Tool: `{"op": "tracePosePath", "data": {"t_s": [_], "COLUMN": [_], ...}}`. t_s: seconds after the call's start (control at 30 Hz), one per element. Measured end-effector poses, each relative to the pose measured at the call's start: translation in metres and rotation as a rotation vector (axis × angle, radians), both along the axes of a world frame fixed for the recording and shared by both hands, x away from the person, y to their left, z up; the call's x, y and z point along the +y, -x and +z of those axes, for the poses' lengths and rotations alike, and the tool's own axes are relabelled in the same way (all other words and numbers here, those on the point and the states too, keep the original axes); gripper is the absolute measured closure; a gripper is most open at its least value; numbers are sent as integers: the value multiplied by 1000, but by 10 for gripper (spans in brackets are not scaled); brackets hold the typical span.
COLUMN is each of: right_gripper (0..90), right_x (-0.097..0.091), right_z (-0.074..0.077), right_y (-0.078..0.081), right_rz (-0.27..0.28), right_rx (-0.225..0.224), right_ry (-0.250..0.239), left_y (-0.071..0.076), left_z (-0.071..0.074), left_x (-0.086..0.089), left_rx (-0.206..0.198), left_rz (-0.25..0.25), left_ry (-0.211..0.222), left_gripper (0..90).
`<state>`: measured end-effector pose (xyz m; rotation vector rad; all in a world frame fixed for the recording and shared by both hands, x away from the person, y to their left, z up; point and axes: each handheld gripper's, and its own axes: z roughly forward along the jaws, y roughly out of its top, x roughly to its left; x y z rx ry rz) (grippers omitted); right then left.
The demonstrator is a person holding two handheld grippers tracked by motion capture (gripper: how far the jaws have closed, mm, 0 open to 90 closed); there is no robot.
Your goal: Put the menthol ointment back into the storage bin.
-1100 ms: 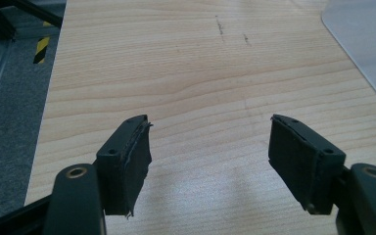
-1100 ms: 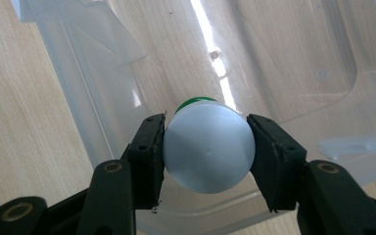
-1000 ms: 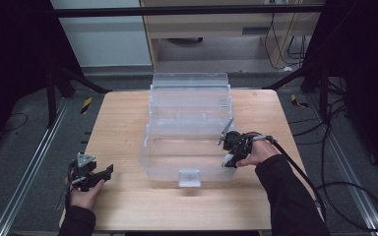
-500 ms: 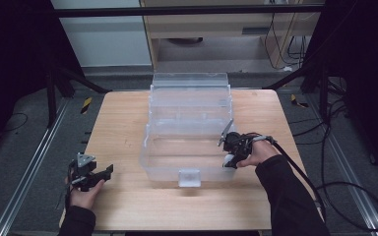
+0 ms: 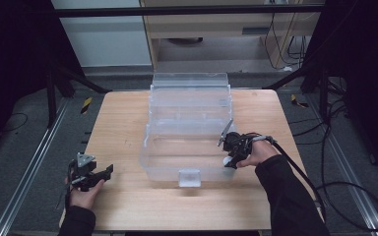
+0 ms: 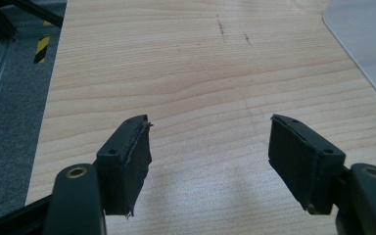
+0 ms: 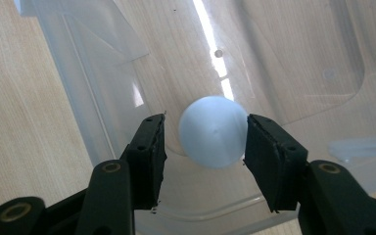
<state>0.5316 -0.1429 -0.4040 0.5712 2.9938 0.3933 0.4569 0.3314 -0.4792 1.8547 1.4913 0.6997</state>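
Note:
A clear plastic box (image 5: 167,164) stands mid-table with its lid (image 5: 189,81) swung open at the back. In its front right corner rests a white ball (image 5: 226,161) (image 7: 214,132). My right gripper (image 5: 230,155) (image 7: 205,119) reaches over the box's right wall, its jaws straddling the ball. The right pad (image 7: 267,152) is at the ball's edge, and a narrow gap separates the left pad (image 7: 149,152) from it. Near the table's front left corner my left gripper (image 5: 104,174) (image 6: 210,122) is held open over bare wood, with nothing between its jaws.
The wooden table (image 5: 118,123) has a front edge close to both hands. A clear latch (image 5: 189,177) sticks out of the box's front wall. Metal rails and cables run along the floor on both sides. The box's corner (image 6: 367,44) appears far right in the left gripper view.

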Motion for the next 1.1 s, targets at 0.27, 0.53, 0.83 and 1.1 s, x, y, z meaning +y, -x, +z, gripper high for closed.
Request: {"op": "tracePosePath", "data": {"t_s": [0.27, 0.53, 0.83, 1.1], "right_gripper": [458, 357, 280, 277], "right_x": [-1, -20, -62, -99], "right_z": [2, 22, 32, 20], "right_y": [3, 14, 36, 56], "right_rz": [-13, -96, -300, -478], "right_rx": [-19, -123, -342, -453], "right_ry": [-19, -178, -378, -575], "left_y": [0, 0, 1, 3], "left_z": [0, 0, 0, 3], "left_x": [0, 0, 0, 2], "left_rx": [-1, -1, 0, -15], "left_rz": [0, -1, 3, 21], "left_ry": [0, 5, 11, 34], "left_gripper": [316, 315, 354, 452]}}
